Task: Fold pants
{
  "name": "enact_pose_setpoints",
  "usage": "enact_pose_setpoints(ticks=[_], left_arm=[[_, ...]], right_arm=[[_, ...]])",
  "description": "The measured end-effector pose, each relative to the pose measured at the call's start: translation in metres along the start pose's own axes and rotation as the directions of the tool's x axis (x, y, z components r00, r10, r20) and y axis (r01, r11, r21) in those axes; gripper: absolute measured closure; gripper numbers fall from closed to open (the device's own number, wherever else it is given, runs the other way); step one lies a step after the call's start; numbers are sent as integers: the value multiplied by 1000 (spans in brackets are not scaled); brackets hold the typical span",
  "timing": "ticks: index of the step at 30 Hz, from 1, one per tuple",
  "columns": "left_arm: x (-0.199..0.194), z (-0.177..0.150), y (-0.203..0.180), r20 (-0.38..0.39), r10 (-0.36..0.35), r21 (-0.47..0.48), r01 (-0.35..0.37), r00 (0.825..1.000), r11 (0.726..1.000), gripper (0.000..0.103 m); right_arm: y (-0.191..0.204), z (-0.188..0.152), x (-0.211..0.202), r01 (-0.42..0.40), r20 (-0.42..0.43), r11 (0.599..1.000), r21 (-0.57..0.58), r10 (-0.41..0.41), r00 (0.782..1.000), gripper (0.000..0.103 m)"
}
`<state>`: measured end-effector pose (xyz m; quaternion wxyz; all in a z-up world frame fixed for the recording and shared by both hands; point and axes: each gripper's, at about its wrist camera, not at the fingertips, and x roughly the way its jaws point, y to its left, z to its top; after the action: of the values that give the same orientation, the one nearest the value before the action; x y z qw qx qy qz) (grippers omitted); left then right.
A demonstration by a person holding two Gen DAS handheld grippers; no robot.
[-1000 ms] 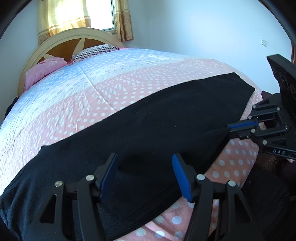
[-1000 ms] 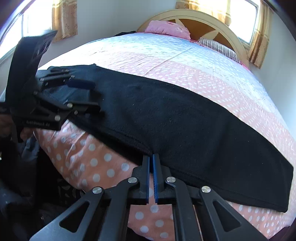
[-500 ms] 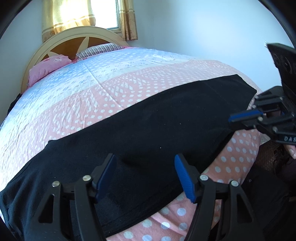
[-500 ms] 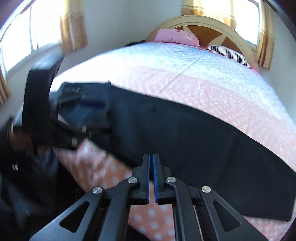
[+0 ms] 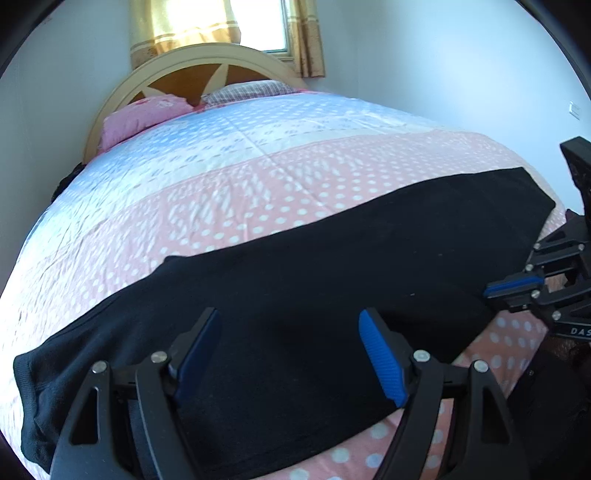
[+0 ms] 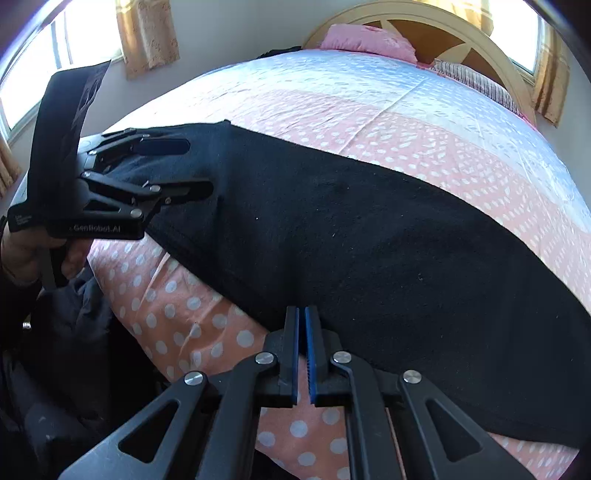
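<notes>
Left gripper [image 5: 290, 354] jaws opening wider than a second ago, nothing between, poised over black pants [image 5: 314, 295] lying flat along bed [image 5: 240, 177] near edge. Right gripper [image 6: 302, 354] closed, empty. Grasp for next fold likely imminent.

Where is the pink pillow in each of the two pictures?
Left wrist view: the pink pillow sits upper left, at the head of the bed, left of the striped pillow.
Right wrist view: it sits top centre-right, again left of the striped pillow.
Shared landmark: the arched headboard right behind both pillows.
</notes>
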<state>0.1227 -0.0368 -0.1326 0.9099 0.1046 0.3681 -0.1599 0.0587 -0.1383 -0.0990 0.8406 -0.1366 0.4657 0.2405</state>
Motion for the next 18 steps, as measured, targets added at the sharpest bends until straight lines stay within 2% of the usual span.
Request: enact_pose_setpoints(ticks=[5,8,9,10,12,18], left_arm=[[3,-5,15,-24,7,-12,-7,1000,1000,23],[6,-7,22,-30,15,-4,-15,999,1000,22],[7,-8,24,-33,14,-9,-15,999,1000,20],[8,-9,27,-37,10,-17,-10,999,1000,19],[7,-12,33,-41,-14,-24,13,999,1000,19],[1,-15,43,-36,-11,-33,9,999,999,19]], right_arm=[[9,18,0,7,-108,996,-88,-17,994,99],[1,43,-4,-17,-88,998,-68,11,996,98],[-1,50,-6,-24,-70,998,-59,19,997,90],[-2,61,-8,-33,-53,998,-50,30,998,71],[-5,82,-6,-68,-31,997,-25,67,997,47],[-3,141,18,-158,18,986,55,157,987,47]])
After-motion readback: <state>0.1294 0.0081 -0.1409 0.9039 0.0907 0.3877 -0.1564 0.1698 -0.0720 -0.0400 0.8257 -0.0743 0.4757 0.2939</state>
